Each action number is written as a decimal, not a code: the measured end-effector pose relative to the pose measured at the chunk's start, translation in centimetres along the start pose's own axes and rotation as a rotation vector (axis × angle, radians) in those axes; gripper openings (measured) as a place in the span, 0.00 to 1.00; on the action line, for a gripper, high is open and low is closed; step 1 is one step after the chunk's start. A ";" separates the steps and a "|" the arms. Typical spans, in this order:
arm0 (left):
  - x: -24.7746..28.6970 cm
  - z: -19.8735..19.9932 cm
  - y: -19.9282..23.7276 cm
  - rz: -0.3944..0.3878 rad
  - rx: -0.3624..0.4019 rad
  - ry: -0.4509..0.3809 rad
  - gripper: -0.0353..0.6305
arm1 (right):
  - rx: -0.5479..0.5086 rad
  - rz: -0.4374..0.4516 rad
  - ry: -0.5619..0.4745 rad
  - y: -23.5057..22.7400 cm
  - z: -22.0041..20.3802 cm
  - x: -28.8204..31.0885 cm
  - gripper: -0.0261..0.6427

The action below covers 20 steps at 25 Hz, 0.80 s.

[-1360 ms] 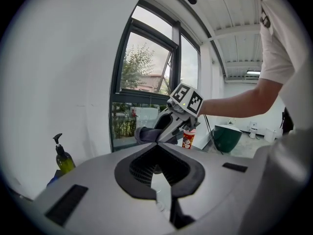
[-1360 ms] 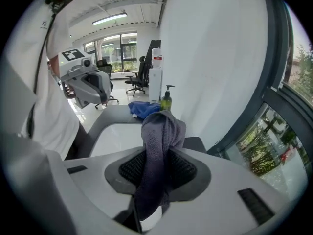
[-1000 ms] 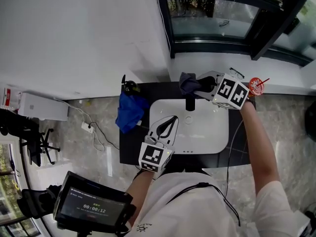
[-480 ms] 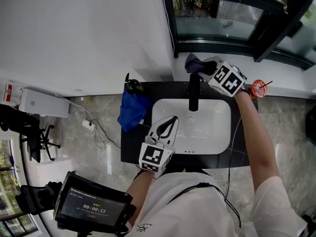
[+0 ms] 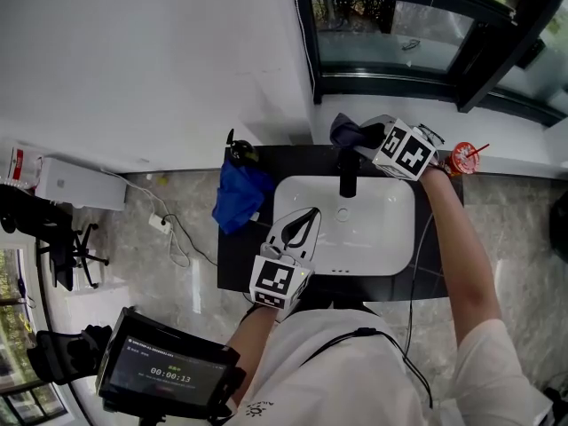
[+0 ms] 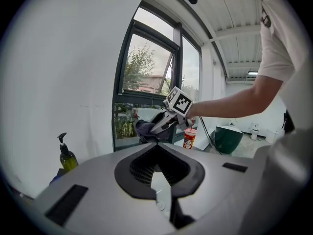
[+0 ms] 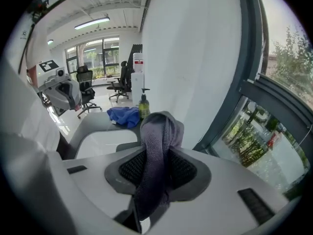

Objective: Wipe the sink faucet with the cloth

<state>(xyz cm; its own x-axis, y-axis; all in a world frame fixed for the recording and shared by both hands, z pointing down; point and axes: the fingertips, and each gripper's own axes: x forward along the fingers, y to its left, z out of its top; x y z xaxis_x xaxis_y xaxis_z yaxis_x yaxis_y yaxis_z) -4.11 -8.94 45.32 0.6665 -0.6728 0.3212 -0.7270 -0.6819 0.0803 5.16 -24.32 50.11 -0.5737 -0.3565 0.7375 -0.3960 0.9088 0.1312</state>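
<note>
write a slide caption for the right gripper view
Right gripper shut on a grey cloth, with white sink, blue cloth and soap bottle beyond

The one legible text is a timer, 00:00:13, in light digits on the dark screen (image 5: pixel 169 373), well below and to the left of the fingers of the left gripper (image 5: pixel 306 218). A smaller line above the digits is too small to read. So is the print on the red cup (image 5: pixel 461 158), just right of the fingers of the right gripper (image 5: pixel 359 138).
</note>
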 end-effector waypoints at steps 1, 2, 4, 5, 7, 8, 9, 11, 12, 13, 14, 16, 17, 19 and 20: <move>0.1 0.1 -0.1 -0.003 0.001 -0.002 0.04 | 0.000 0.031 0.005 0.8 -0.1 0.0 0.22; 0.2 0.1 -0.2 -0.007 0.001 -0.004 0.04 | -0.004 0.060 0.010 1.6 -0.2 0.0 0.22; 0.4 0.3 -0.4 -0.015 0.003 -0.008 0.04 | -0.023 0.107 0.022 3.3 -0.4 -0.2 0.22; 0.3 0.4 -0.7 -0.018 0.005 -0.010 0.04 | -0.036 0.129 0.028 4.3 -0.5 -0.5 0.22; 0.1 0.6 -1.3 -0.023 0.007 -0.013 0.04 | -0.061 0.182 0.038 6.4 -0.6 -1.3 0.22; 0.1 0.6 -1.6 -0.024 0.008 -0.014 0.04 | -0.070 0.215 0.037 7.4 -0.7 -1.6 0.22; 0.0 0.7 -1.8 -0.026 0.007 -0.014 0.04 | -0.074 0.249 0.028 8.3 -0.6 -2.0 0.22; 0.0 0.7 -2.0 -0.027 0.008 -0.013 0.04 | -0.056 0.298 -0.022 9.5 0.1 -2.9 0.22; 0.0 0.6 -2.1 -0.027 0.010 -0.013 0.04 | -0.043 0.303 -0.052 9.6 0.5 -3.4 0.22; -0.1 0.6 -2.1 -0.026 0.011 -0.013 0.04 | -0.035 0.294 -0.075 9.4 0.9 -3.8 0.22; -0.2 0.6 -2.2 -0.024 0.011 -0.014 0.04 | -0.033 0.275 -0.090 8.9 1.2 -4.2 0.22; -0.4 0.6 -2.2 -0.018 0.009 -0.014 0.04 | -0.043 0.209 -0.104 7.3 1.7 -4.7 0.22; -0.5 0.6 -2.2 -0.013 0.008 -0.015 0.04 | -0.049 0.165 -0.111 6.2 1.9 -4.8 0.22; -0.8 0.5 -2.1 -0.004 0.010 -0.015 0.04 | -0.047 0.069 -0.133 3.7 2.4 -4.8 0.22; -0.9 0.6 -2.0 0.001 0.010 -0.014 0.04 | -0.038 0.024 -0.143 2.4 2.6 -4.7 0.22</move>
<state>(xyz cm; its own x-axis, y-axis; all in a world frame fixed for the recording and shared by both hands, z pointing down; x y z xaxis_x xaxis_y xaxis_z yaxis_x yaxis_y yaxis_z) -3.17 -7.14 44.33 0.6683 -0.6774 0.3076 -0.7259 -0.6841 0.0705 4.97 -21.00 45.24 -0.6802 -0.3592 0.6390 -0.3550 0.9241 0.1415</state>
